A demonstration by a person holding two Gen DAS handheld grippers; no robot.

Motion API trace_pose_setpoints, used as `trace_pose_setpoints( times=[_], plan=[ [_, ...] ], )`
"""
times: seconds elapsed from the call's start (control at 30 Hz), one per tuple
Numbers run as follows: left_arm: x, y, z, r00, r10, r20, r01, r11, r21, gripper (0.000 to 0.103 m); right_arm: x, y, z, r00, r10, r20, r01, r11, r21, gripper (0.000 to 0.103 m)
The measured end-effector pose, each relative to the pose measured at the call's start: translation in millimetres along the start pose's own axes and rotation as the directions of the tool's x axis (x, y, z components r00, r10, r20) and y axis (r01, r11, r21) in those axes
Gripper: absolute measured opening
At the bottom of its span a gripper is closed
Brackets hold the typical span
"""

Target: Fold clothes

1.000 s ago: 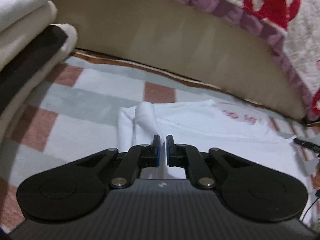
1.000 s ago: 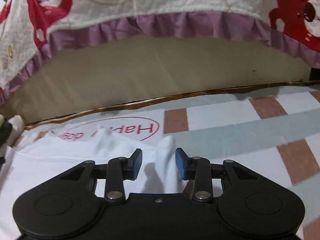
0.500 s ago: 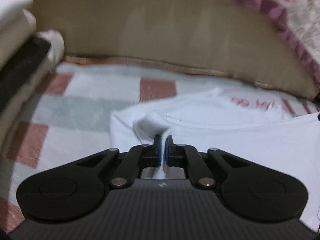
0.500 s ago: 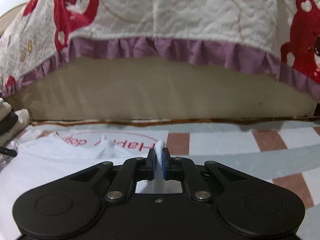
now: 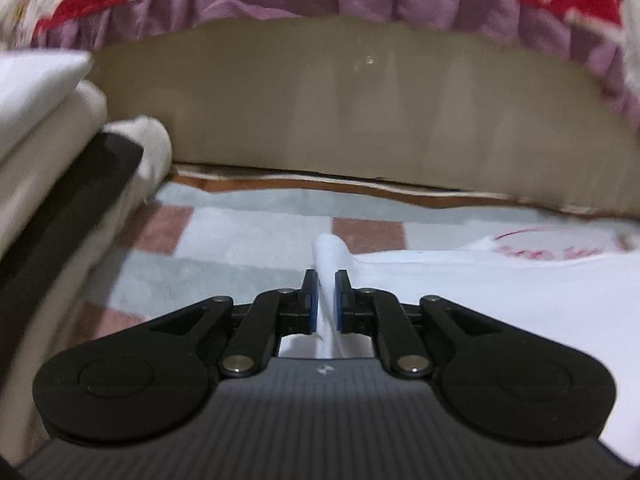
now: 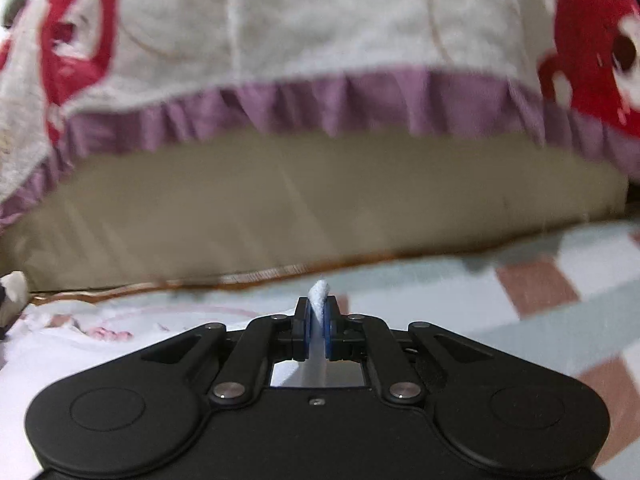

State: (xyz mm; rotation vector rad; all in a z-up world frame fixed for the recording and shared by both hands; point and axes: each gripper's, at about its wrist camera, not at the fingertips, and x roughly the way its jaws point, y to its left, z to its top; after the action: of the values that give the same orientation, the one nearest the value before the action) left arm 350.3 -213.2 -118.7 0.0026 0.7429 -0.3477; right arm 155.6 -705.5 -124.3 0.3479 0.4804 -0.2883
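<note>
On checked blanket [image 5: 248, 240] below quilt-draped bed [image 6: 320, 208], both claws, left [image 5: 327, 294], right [image 6: 318, 322], pinching white shirt [image 5: 500, 296].

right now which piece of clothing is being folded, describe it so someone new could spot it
Start at the checked blanket spread in front of the beige bed base. The white t-shirt lies flat on it, pinched by the left gripper and the right gripper. Unlike the folded stack on the left, it carries red circled lettering.

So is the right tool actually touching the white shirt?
Touching. The right wrist view shows the right tool shut, its pads pinching a fold of the white shirt.
</note>
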Motion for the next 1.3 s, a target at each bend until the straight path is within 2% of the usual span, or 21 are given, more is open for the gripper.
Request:
trace_pose_setpoints(
  times=[0.07, 0.13, 0.2, 0.27, 0.33, 0.37, 0.43, 0.47, 0.57, 0.67, 0.7, 0.77, 0.87, 0.9, 0.97, 1.0, 1.03, 1.07, 1.13, 1.2, 1.3],
  plan=[
    [-8.0, 1.2, -6.7, 0.996, -0.082, -0.04, 0.082, 0.997, 0.001, 0.009, 7.8, -3.2, -2.9, 1.0, -0.013, -0.022, 0.014, 0.999, 0.031, 0.008],
    [-12.5, -2.3, -15.4, 0.989, -0.108, -0.098, 0.111, 0.993, 0.028, 0.017, 11.9, -1.1, -4.5, 1.0, -0.021, -0.014, 0.022, 0.999, 0.025, 0.008],
    [-17.9, -6.4, -25.4, 0.985, -0.113, -0.131, 0.117, 0.993, 0.019, 0.035, 16.6, 4.3, -5.8, 0.998, -0.053, -0.032, 0.053, 0.999, -0.005, 0.008],
    [-24.9, -6.5, -35.0, 0.978, -0.157, -0.135, 0.158, 0.987, -0.006, 0.035, 17.9, 10.2, -5.6, 0.99, -0.131, -0.047, 0.128, 0.99, -0.059, 0.008],
    [-24.6, -6.3, -41.9, 0.975, -0.16, -0.157, 0.161, 0.987, -0.005, 0.039, 18.3, 16.2, -5.1, 0.973, -0.222, -0.058, 0.214, 0.969, -0.121, 0.011],
    [-24.3, -3.7, -43.6, 0.974, -0.161, -0.16, 0.159, 0.987, -0.028, 0.044, 18.5, 19.2, -4.8, 0.962, -0.268, -0.06, 0.256, 0.955, -0.152, 0.011],
    [-23.8, 2.1, -46.8, 0.972, -0.166, -0.164, 0.155, 0.985, -0.075, 0.053, 10.6, 21.9, 1.6, 0.945, -0.325, -0.048, 0.314, 0.937, -0.155, 0.021],
    [-23.9, 6.6, -47.3, 0.972, -0.172, -0.159, 0.157, 0.982, -0.105, 0.057, 4.7, 23.0, 5.9, 0.95, -0.307, -0.048, 0.299, 0.945, -0.131, 0.022],
    [-25.9, 21.1, -49.3, 0.97, -0.189, -0.153, 0.158, 0.968, -0.198, 0.063, -11.2, 33.2, 16.6, 0.989, -0.131, -0.071, 0.128, 0.991, -0.034, 0.023],
    [-35.4, 33.3, -53.3, 0.964, -0.245, -0.107, 0.211, 0.942, -0.261, 0.059, -24.6, 72.1, 16.2, 0.99, 0.072, -0.118, -0.074, 0.997, -0.018, 0.038],
    [-41.8, 33.8, -55.3, 0.964, -0.25, -0.088, 0.224, 0.946, -0.236, 0.048, -29.2, 88.2, 10.8, 0.98, 0.135, -0.144, -0.14, 0.99, -0.024, 0.04],
    [-50.6, 27.4, -59.1, 0.972, -0.218, -0.091, 0.206, 0.97, -0.129, 0.028, -39.9, 122.5, -3.0, 0.942, 0.264, -0.208, -0.276, 0.96, -0.033, 0.041],
    [-50.7, 15.8, -69.7, 0.973, -0.194, -0.124, 0.19, 0.981, -0.038, 0.031, -49.0, 171.7, -27.5, 0.863, 0.408, -0.298, -0.435, 0.9, -0.031, 0.042],
    [-50.2, 12.8, -73.0, 0.974, -0.184, -0.133, 0.184, 0.983, -0.014, 0.032, -49.5, 187.8, -34.0, 0.845, 0.431, -0.316, -0.465, 0.885, -0.035, 0.044],
    [-45.8, 13.1, -77.4, 0.979, -0.155, -0.134, 0.156, 0.988, -0.001, 0.031, -46.3, 219.4, -44.6, 0.828, 0.447, -0.338, -0.491, 0.87, -0.054, 0.049],
    [-44.1, 13.2, -78.9, 0.983, -0.13, -0.13, 0.133, 0.991, 0.02, 0.011, -42.5, 233.8, -47.8, 0.825, 0.447, -0.346, -0.496, 0.866, -0.064, 0.049],
    [-43.0, 13.1, -80.1, 0.988, -0.095, -0.124, 0.101, 0.994, 0.044, 0.001, -37.6, 247.6, -50.4, 0.82, 0.448, -0.356, -0.5, 0.864, -0.065, 0.049],
    [-44.6, 13.3, -80.4, 0.994, -0.039, -0.107, 0.046, 0.996, 0.071, 0.0, -31.8, 261.0, -52.4, 0.815, 0.449, -0.367, -0.502, 0.863, -0.059, 0.049],
    [-52.7, 19.1, -83.7, 0.998, 0.005, -0.056, -0.002, 0.999, 0.05, 0.0, -14.6, 289.0, -57.2, 0.797, 0.462, -0.39, -0.511, 0.859, -0.026, 0.049],
    [-56.8, 26.2, -89.2, 0.999, 0.028, -0.031, -0.028, 1.0, 0.006, 0.0, 3.2, 315.3, -61.2, 0.784, 0.468, -0.408, -0.514, 0.858, -0.001, 0.05],
    [-54.8, 35.0, -99.4, 0.993, 0.115, -0.027, -0.115, 0.993, -0.03, 0.0, 31.9, 356.0, -68.5, 0.767, 0.457, -0.451, -0.509, 0.86, 0.005, 0.051]
  ],
)
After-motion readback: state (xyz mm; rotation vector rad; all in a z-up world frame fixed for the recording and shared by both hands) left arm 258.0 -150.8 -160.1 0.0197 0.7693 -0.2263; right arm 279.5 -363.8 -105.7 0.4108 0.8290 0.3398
